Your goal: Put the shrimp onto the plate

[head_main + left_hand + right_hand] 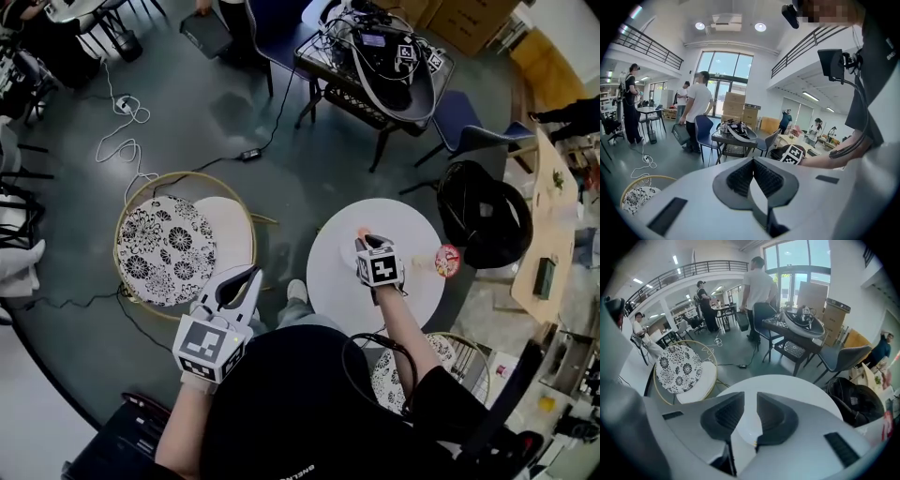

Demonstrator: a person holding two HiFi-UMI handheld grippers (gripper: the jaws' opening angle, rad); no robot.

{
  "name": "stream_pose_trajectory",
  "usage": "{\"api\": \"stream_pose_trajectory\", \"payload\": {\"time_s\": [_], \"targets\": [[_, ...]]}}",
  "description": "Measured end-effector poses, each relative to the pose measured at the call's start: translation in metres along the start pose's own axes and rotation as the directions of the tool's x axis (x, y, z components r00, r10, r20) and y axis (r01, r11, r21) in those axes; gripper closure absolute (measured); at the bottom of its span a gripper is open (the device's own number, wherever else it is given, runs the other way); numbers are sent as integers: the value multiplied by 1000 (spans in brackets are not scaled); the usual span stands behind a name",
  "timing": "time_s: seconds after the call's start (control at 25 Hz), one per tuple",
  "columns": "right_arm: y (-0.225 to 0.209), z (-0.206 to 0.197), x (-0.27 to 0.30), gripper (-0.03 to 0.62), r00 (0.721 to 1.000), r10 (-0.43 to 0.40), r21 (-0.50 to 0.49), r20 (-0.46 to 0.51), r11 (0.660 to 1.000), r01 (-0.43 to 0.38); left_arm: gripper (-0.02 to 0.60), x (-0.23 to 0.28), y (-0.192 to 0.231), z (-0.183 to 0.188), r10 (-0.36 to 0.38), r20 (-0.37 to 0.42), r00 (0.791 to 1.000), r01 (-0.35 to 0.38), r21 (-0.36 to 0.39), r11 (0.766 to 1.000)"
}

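Note:
My right gripper (366, 242) hovers over the round white table (412, 295), its jaws a narrow gap apart. In the right gripper view nothing sits between the jaws of the right gripper (748, 397). Below them the pale curved rim of a white plate (746, 430) shows on the table (787, 390). In the head view a small orange thing (363, 232), perhaps the shrimp, lies right at the jaw tips. My left gripper (251, 273) is held off the table beside a chair, pointing into the room. Seen from its own camera, the left gripper (752, 160) is shut and empty.
A floral cushion (167, 248) lies on a gold-framed chair left of the table. A red packet (447, 261) sits at the table's right edge, with a black bag (483, 225) beyond it. A cluttered dark table (380, 56) stands farther off. Cables (127, 141) trail across the floor.

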State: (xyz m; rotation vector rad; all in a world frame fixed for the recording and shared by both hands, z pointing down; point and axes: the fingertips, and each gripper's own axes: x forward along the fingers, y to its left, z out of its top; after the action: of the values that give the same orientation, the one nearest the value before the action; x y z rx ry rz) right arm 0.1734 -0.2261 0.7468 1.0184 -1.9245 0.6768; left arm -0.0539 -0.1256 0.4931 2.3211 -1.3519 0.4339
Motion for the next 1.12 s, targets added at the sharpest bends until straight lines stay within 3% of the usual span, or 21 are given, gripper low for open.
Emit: {"api": "stream_pose_trajectory", "payload": {"time_s": [0.24, 0.6, 0.72, 1.12], "targets": [[55, 49, -54, 523, 986, 73, -8, 150, 997, -72, 577, -8, 0, 8, -58, 45, 997, 58, 7, 998], [153, 118, -160, 523, 902, 213, -117, 375, 976, -182, 577, -18, -8, 32, -185, 111, 977, 183, 28, 983], [177, 135, -192, 525, 852, 250, -139, 460, 968, -209, 577, -22, -11, 45, -220, 132, 966, 214, 61, 975], [225, 169, -279, 526, 626, 332, -215, 706, 942, -257, 577, -33, -17, 71, -344, 180, 922, 324, 131, 937]]}}
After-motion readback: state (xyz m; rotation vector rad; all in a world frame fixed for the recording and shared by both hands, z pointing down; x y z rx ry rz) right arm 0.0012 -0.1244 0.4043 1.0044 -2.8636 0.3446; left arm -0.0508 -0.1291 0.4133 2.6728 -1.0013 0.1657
